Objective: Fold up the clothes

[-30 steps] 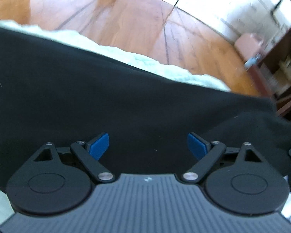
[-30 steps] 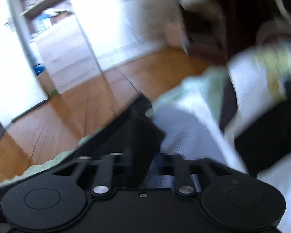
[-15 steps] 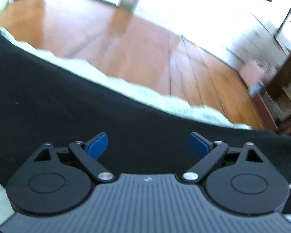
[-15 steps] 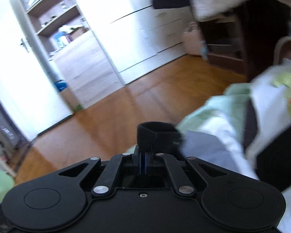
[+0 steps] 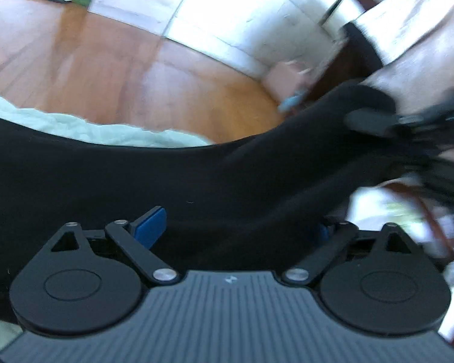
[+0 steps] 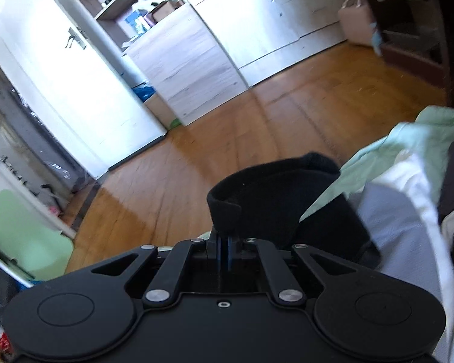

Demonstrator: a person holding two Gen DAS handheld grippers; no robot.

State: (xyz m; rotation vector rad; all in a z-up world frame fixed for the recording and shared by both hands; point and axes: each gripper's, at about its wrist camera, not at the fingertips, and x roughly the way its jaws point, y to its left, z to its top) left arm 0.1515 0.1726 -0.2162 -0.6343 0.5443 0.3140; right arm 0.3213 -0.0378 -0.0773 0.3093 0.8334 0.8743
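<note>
Gripping: black garment (image 5: pixel 172 181) spread wide across the left wrist view, its edge pinched in the right gripper (image 6: pixel 224 252) at the other end.
Floor: wooden floor (image 5: pixel 130 69) beyond the garment, far side of both views.
Bedding: pale green sheet (image 5: pixel 84 127) peeks out past the garment's far edge, left to centre in the left wrist view; shows again at the right of the right wrist view.
Left gripper (image 5: pixel 239 224): jaws closing, still apart; garment fabric lies btwn them. Left blue pad (image 5: pixel 151 224) clear of the cloth, right pad mostly hidden under a fold. Can't tell any pinch yet.
Garment, left view: runs from the left edge, over the gripper, then rises up-right to a blurred dark shape that looks like the other gripper.
Right side, left view: blurred white cloth (image 5: pixel 381 205) w/ yellowish print below the raised fabric; too smeared for more.
Right gripper: jaws clenched, blue pads pressed together on a thick folded edge of the garment, which sticks up above the fingertips.
Right of it: white fabric (image 6: pixel 408 187) and greyish cloth just beside the garment, over the green sheet.
Background, right view: white door (image 6: pixel 60 69), pale wood cabinet (image 6: pixel 184 60), open shelves w/ small items.
</note>
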